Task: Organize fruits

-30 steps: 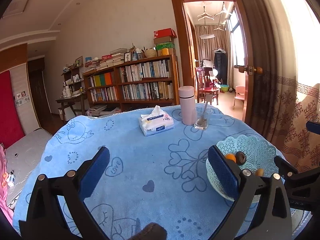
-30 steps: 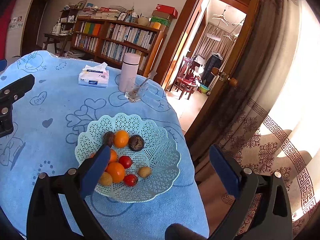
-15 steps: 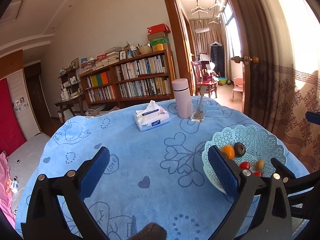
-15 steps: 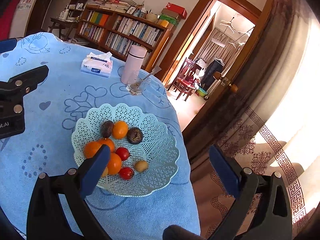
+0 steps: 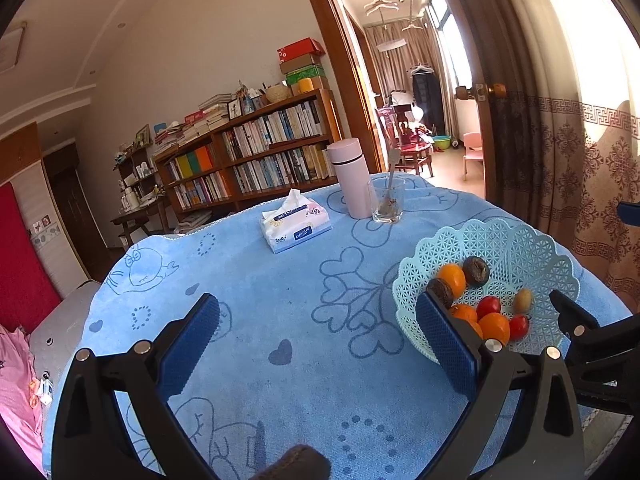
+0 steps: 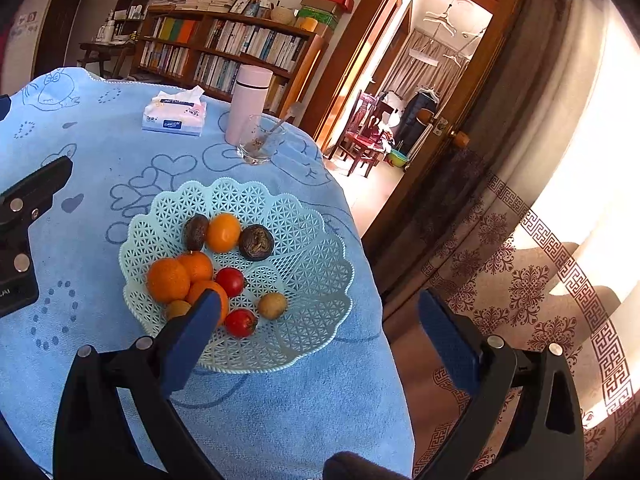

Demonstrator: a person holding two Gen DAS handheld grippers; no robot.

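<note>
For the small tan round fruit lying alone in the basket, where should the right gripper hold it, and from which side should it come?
Grip the small tan fruit across its middle, coming from above. It lies apart on the openwork floor of the basket, free on all sides, while the raised scalloped rim would likely block a low sideways approach. The right gripper is open wide enough; keep clear of the red tomato beside it.

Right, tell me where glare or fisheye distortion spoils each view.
Left wrist view: the window and the curtain at upper right are washed out, the door frame bows, but the fruit basket is sharp. Right wrist view: sunlight blows out the curtain on the right; the bookshelf tilts and curves near the edge.
</note>
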